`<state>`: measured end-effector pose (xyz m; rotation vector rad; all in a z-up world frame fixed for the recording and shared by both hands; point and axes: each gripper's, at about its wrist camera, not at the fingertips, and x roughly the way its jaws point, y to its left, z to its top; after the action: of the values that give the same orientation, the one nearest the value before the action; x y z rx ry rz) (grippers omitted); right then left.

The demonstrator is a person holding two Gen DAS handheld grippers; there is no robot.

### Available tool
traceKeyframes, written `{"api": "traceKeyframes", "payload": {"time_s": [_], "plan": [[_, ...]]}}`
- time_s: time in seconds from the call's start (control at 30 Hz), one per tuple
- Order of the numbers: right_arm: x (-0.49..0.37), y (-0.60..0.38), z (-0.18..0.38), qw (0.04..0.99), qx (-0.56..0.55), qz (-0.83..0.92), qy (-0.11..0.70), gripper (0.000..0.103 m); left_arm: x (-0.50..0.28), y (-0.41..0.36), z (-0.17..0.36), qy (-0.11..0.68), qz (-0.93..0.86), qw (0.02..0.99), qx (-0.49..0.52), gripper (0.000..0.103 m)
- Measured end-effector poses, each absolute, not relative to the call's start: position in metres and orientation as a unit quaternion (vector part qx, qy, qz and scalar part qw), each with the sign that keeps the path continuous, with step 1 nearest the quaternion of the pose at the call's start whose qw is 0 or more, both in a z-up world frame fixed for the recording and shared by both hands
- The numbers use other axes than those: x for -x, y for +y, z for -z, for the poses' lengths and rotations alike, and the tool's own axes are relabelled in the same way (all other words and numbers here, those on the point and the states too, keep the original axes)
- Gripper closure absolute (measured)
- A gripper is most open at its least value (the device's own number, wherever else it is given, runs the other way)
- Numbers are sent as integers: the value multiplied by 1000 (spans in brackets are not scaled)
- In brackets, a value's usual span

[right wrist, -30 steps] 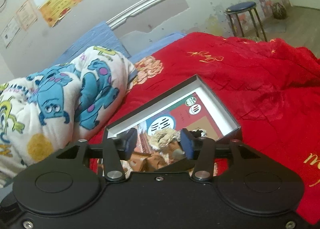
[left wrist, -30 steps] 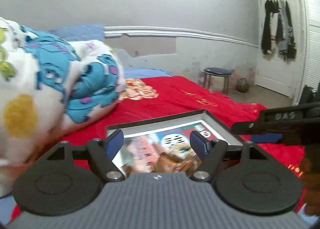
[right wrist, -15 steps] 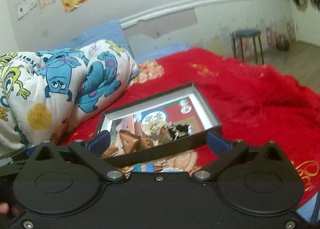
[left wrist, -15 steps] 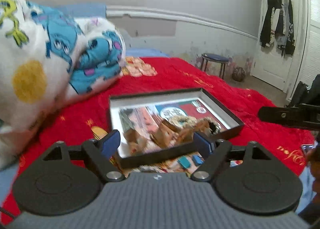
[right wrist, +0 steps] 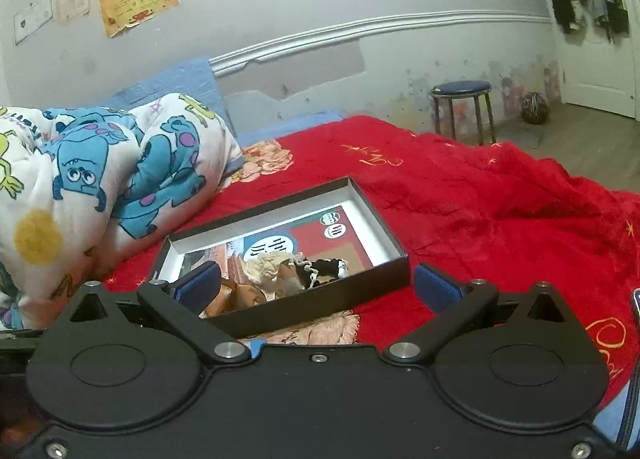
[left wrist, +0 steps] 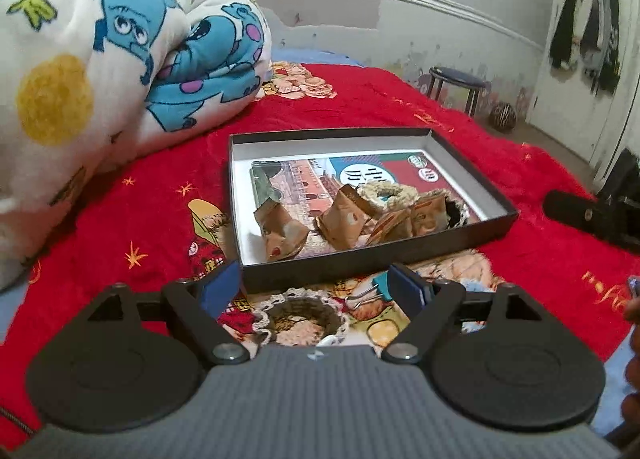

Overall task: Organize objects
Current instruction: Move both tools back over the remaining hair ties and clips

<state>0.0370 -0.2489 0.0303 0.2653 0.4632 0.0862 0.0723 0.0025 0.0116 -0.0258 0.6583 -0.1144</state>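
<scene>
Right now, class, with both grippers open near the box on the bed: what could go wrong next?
The left gripper hovers over a crocheted ring beside a binder clip; closing might catch both. The shallow box rests on the soft red blanket, so a nudge could tip out the folded paper packets.

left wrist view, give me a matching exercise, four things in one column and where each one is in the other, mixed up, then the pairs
Things:
1. brown paper packets
2. crochet ring
3. binder clip
4. stool

Places:
A. on the floor by the far wall
B. on the bedspread, just ahead of the left claw
C. inside the black box
D. on the bedspread outside the box, beside the claw's blue pad on the picture's right

Pairs: 1-C, 2-B, 3-D, 4-A
</scene>
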Motion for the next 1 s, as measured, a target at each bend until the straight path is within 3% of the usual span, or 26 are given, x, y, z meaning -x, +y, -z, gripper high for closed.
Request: {"api": "traceKeyframes", "payload": {"time_s": [0.57,1.0], "plan": [[-39,-237,-24,952,-108,-27,284,0,-68,-4,-7,336,77,939,3,15],[-44,-240,-13,953,-145,-15,265,0,-63,-19,-7,339,96,936,-19,15]]}}
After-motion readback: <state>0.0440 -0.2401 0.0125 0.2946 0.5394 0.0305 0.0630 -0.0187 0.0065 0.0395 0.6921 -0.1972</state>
